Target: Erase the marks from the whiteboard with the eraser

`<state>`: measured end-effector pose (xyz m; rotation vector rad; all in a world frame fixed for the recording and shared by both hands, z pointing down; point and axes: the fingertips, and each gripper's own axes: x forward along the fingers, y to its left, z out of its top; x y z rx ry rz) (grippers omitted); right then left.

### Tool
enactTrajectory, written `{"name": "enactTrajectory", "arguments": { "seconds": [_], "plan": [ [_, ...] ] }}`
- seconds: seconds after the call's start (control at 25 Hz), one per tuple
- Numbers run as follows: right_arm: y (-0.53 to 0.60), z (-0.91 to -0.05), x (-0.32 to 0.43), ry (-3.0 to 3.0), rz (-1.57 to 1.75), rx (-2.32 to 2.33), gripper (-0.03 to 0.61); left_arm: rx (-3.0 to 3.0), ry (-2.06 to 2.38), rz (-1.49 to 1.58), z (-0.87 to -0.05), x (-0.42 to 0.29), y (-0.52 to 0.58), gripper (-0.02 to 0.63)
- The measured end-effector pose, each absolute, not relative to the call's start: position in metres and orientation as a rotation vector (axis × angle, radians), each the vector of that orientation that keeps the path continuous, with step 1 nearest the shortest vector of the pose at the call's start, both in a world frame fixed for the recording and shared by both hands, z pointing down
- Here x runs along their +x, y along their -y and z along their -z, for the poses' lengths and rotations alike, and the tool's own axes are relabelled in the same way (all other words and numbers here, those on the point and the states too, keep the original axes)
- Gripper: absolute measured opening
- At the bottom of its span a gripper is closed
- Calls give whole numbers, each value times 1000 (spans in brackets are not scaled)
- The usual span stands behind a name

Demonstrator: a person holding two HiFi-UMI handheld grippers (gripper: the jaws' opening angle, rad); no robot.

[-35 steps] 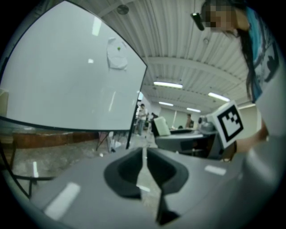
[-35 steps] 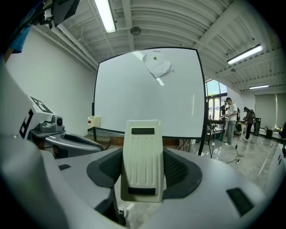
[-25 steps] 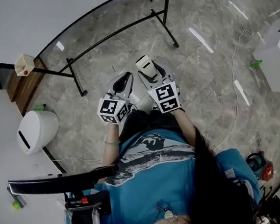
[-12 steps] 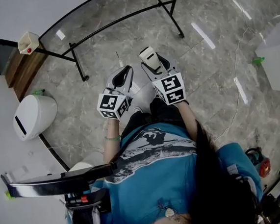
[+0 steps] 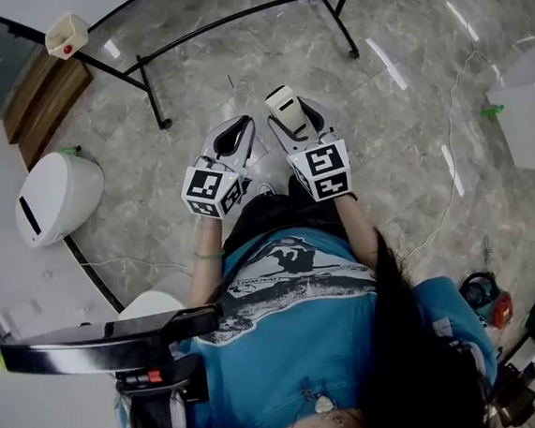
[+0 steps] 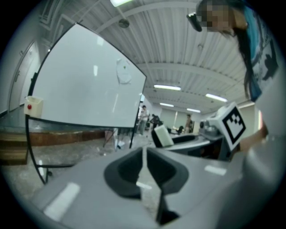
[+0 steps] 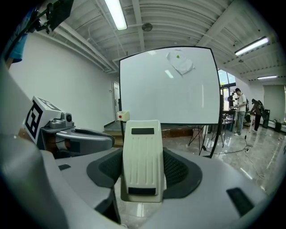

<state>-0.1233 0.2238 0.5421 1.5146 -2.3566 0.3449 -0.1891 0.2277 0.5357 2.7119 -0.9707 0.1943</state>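
Observation:
My right gripper (image 5: 288, 114) (image 7: 142, 162) is shut on a cream-white ribbed eraser (image 7: 142, 156) (image 5: 282, 102), which stands between its jaws. My left gripper (image 5: 228, 138) (image 6: 145, 169) is beside it, jaws shut with nothing between them. The whiteboard (image 7: 170, 87) (image 6: 85, 85) stands on a black frame ahead of both grippers, some way off. Its surface looks white, with only light reflections and a small green dot (image 7: 177, 56) near the top. In the head view only its black stand (image 5: 230, 19) shows.
A small cream box with a red button (image 5: 66, 35) (image 7: 123, 116) (image 6: 33, 106) sits at the board's lower left corner. A white rounded device (image 5: 51, 196) stands on the marble floor at left. Cables (image 5: 451, 162) run across the floor at right. People (image 7: 240, 109) stand far off.
The head view has shifted slightly, so the stand and the box sit higher in the frame. Both grippers stay close together in front of the person, moved little.

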Motion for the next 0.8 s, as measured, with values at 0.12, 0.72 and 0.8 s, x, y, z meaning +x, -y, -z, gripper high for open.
{"name": "enactTrajectory", "arguments": {
  "seconds": [0.12, 0.72, 0.8],
  "plan": [
    [-239, -546, -137, 2348, -343, 1499, 262, 2720, 952, -165, -534, -199, -239, 29],
    [-244, -542, -155, 2345, -323, 1501, 262, 2739, 942, -141, -529, -216, -244, 29],
    [-246, -542, -156, 2347, -318, 1508, 262, 2740, 940, -143, -531, -218, -246, 29]
  ]
}}
